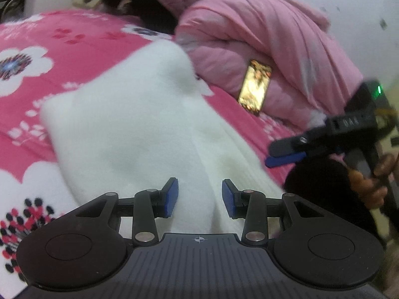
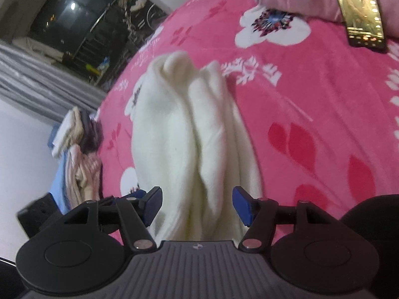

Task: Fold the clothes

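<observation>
the white garment [image 1: 139, 124] lies bunched in long folds on the pink bed [image 1: 74, 37]; it looks soft, light, thick, likely to slump; take an edge or corner; left tool [image 1: 200, 198] and right tool [image 2: 197, 205] both spread, empty.

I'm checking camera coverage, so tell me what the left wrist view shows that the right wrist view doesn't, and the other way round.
Only the left wrist view: the right gripper seen from the side, the hand holding it, most of the pink quilt and dark clothing behind it.

Only the right wrist view: a stack of clothes at the bed's edge and a dark window.

Both: the white garment on the floral bedspread, running between open jaws, and the lit phone against the quilt.
</observation>
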Demonstrator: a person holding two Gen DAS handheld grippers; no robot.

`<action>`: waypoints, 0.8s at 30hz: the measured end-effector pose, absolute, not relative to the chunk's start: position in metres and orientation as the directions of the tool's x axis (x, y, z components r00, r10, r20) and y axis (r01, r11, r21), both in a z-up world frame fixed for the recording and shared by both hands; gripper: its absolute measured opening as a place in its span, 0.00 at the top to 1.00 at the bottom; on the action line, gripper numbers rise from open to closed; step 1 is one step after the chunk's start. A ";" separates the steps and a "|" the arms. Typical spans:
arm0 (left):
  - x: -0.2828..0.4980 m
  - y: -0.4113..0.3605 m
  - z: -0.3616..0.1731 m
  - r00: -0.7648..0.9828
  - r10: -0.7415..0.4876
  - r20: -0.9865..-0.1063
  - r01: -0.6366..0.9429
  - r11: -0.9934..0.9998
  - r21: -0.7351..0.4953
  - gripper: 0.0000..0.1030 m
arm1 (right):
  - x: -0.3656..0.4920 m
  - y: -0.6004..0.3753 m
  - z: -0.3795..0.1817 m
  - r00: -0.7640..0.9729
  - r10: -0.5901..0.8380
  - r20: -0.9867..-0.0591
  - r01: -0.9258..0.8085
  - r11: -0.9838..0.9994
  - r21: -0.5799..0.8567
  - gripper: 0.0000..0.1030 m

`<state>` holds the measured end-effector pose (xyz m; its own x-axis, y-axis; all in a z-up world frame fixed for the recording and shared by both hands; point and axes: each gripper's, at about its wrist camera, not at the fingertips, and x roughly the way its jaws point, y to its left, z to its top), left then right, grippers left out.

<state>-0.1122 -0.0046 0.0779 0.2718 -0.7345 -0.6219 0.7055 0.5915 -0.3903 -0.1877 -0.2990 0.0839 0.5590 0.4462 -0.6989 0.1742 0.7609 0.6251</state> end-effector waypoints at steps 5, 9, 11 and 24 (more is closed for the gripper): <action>-0.122 -0.012 0.078 0.221 -0.754 -0.619 0.750 0.537 -0.386 0.63 | -0.195 -0.281 0.096 0.567 0.308 -0.764 0.133 0.881 0.454 0.44; -0.125 -0.016 0.082 0.087 -0.809 -0.582 0.783 0.417 -0.462 0.57 | -0.198 -0.279 0.107 0.577 0.269 -0.771 0.091 0.917 0.388 0.51; -0.127 -0.025 0.083 0.054 -0.809 -0.586 0.795 0.390 -0.465 0.54 | -0.198 -0.279 0.111 0.583 0.269 -0.767 0.075 0.922 0.380 0.52; -0.123 -0.075 0.071 0.049 -0.721 -0.691 0.793 0.449 -0.412 0.89 | -0.161 -0.264 0.082 0.493 0.214 -0.844 -0.030 0.973 0.229 0.70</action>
<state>-0.1231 -0.0754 0.0707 0.0493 -0.7213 -0.6909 0.7931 0.4487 -0.4119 -0.1611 -0.2642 0.0821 0.4929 0.2135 -0.8435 -0.0304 0.9731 0.2286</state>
